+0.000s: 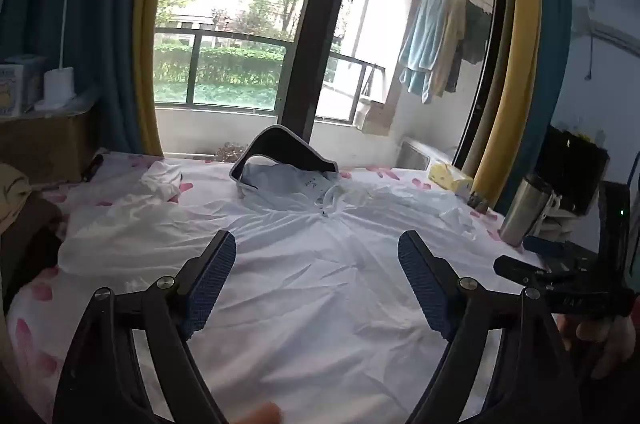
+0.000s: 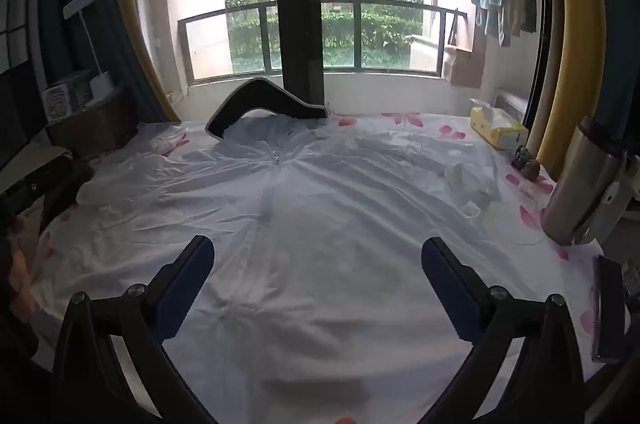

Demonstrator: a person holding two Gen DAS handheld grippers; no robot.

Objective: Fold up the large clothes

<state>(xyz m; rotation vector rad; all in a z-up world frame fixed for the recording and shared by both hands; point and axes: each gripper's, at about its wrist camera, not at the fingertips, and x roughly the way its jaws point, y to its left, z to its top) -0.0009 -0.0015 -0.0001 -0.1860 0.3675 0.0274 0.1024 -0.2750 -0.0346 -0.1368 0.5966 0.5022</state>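
Left gripper (image 1: 316, 280): jaws wide, nothing between them, hovering above the white hooded jacket (image 1: 320, 264). Right gripper (image 2: 318, 288): likewise wide and empty. The jacket lies spread face-up on the floral sheet (image 2: 520, 192), directly ahead of and beneath both tools. Folding appears not yet begun. Next move likely calls for descending to pinch a sleeve or side edge. Long axis runs away from the tools, hood (image 2: 264, 104) farthest, hem nearest.

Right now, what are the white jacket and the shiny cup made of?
The white jacket looks like thin, light, matte woven cloth: it lies flat with many small creases. The shiny cup seems to be brushed metal, likely steel, judging by its grey sheen.
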